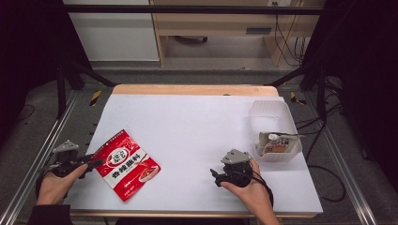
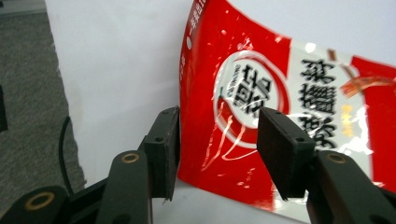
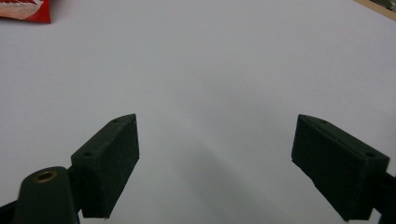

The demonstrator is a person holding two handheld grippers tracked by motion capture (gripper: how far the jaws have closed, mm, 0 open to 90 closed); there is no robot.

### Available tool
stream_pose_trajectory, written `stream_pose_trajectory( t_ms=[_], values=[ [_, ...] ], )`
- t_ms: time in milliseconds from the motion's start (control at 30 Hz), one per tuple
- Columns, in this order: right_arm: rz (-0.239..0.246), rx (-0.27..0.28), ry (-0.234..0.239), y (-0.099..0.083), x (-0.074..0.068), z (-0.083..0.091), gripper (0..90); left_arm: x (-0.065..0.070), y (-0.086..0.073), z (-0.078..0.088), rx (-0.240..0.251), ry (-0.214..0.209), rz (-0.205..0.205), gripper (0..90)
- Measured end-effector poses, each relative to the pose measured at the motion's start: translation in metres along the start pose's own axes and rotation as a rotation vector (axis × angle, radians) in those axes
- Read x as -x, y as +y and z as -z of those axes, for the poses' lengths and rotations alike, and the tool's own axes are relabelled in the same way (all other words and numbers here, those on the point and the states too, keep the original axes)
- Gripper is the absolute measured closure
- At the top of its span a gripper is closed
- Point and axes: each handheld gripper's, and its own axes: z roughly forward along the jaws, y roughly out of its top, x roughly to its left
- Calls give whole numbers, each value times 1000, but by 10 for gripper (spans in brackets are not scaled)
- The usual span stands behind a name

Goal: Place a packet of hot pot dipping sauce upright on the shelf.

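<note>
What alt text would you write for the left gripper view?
A glossy red and white plastic snack pouch with black lettering lies on a white table, its near corner between the two black jaws of the left claw, which are not yet pressing it.

A clear tub [image 1: 270, 112] sits at the right edge of the white table [image 1: 197, 122]. A small packet [image 1: 278, 143] lies in the tub's near end.

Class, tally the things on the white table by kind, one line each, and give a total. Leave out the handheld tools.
Red snack packet: 1
Clear plastic tub: 1
Small packet inside the tub: 1
Total: 3
</note>
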Motion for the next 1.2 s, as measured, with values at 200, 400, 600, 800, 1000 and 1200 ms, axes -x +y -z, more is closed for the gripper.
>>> stream_pose_trajectory(
  t_ms=[200, 400, 600, 800, 1000, 1200],
  values=[
    [12, -7, 9, 0, -2, -2, 154, -7, -1, -4, -5, -6, 8, 552],
    [14, -9, 10, 1, -4, -4, 155, -9, 1, -5, -5, 18, 11, 691],
    [18, -9, 10, 1, -5, -4, 154, -10, 1, -8, -14, 43, 4, 775],
    [16, -11, 10, 1, -4, -4, 154, -12, 1, -11, -27, 58, -1, 863],
    [16, -11, 9, 1, -5, -4, 154, -12, 3, -11, -37, 56, -2, 900],
    [17, -8, 3, 1, -4, -4, 154, -1, 14, -8, 8, 6, -26, 900]
  ],
)
